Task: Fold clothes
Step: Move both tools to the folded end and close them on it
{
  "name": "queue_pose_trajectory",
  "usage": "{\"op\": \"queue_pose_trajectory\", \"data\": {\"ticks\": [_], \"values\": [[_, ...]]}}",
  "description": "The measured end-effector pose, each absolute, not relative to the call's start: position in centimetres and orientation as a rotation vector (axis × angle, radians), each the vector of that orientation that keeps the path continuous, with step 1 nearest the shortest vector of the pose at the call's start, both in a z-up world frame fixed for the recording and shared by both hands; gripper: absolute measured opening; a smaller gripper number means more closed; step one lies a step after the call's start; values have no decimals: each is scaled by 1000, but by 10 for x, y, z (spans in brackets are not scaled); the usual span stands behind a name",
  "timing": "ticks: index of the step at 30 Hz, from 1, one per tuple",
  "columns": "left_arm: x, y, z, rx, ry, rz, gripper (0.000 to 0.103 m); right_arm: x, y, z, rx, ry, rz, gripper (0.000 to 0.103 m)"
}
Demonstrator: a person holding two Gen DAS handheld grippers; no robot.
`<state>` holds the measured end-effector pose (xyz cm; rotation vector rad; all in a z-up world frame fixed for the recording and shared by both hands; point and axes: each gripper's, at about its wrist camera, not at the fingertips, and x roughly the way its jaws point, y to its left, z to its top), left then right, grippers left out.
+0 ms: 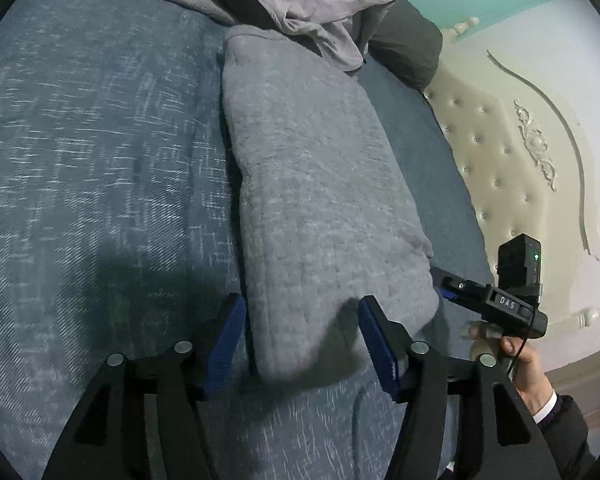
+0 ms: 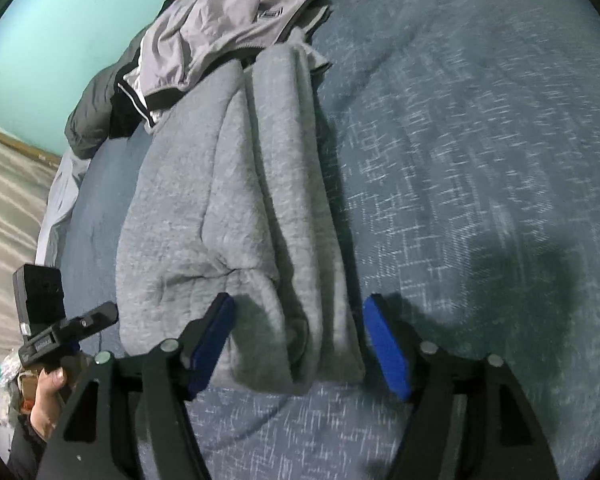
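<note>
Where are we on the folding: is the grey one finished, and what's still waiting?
The grey fleece garment already lies folded into a long narrow strip on the blue bedspread. The left gripper and right gripper are both open, straddling its near end, probably for another fold. The crumpled lilac jacket and dark garment behind look untouched.

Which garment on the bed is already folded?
The grey sweatshirt, a long neat bundle lying between both open claws. The lilac jacket and dark garment behind it lie crumpled in a heap.
</note>
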<state>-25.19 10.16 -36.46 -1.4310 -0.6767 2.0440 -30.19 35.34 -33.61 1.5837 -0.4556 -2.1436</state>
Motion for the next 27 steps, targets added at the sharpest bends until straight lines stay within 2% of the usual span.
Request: {"op": "queue_pose_trajectory", "data": {"ticks": [4,11,12,14,16,21,27], "values": [[-259,105,-375,-1413,-720,2015,68,-311,355,-349,1605,-478,-2100,76],[-264,106,-388,-1369,-786,1964,70,-319,358,-356,1578,-489,-2052,76],[-264,106,-388,-1365,-789,1963,70,-320,357,-355,1569,-489,-2039,76],[-263,108,-386,-1359,-784,1968,70,-321,355,-353,1552,-488,-2012,64],[-263,109,-385,-1356,-783,1972,70,-321,353,-350,1544,-472,-1994,60],[-263,112,-385,-1350,-787,1979,70,-323,350,-354,1561,-482,-1958,60],[-264,119,-387,-1352,-789,1979,72,-330,344,-361,1583,-488,-1967,65]]}}
